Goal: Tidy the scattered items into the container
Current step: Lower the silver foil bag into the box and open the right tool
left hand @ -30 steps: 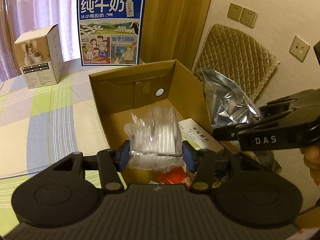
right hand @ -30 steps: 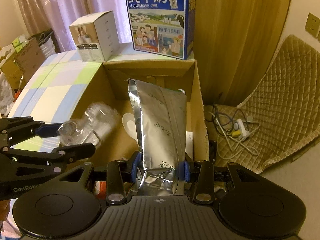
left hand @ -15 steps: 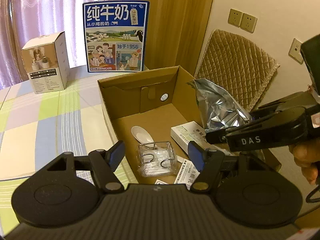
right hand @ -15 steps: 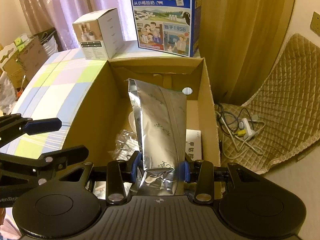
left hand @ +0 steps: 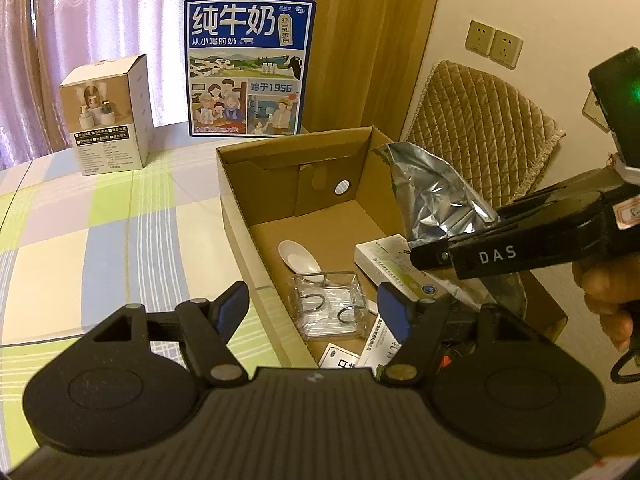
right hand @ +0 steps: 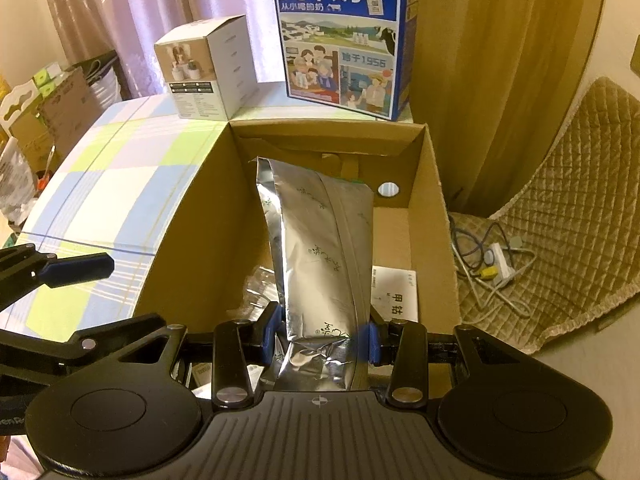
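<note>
An open cardboard box (left hand: 296, 148) stands on the checked tablecloth (left hand: 100, 240). A clear plastic packet (left hand: 330, 312) lies on its floor beside a white spoon (left hand: 298, 256), a white-and-green medicine box (left hand: 394, 266) and some small cartons. My left gripper (left hand: 314, 308) hangs open above the box's near left wall, with nothing between its blue pads. My right gripper (right hand: 322, 338) is shut on the lower end of a silver foil bag (right hand: 320, 248), which stands upright over the box (right hand: 188, 240). In the left wrist view the foil bag (left hand: 436, 196) sticks up from the right gripper (left hand: 440, 248), held by a hand.
A blue milk carton case (left hand: 246, 68) and a small white product box (left hand: 108, 112) stand on the table behind the cardboard box. A quilted chair cushion (left hand: 480, 120) leans on the wall to the right. A power strip with cables (right hand: 496, 264) lies on a cushion beside the box.
The left gripper has opened and let go of the clear packet, which now lies in the box, and has drawn back from it. The right gripper keeps still with the foil bag.
</note>
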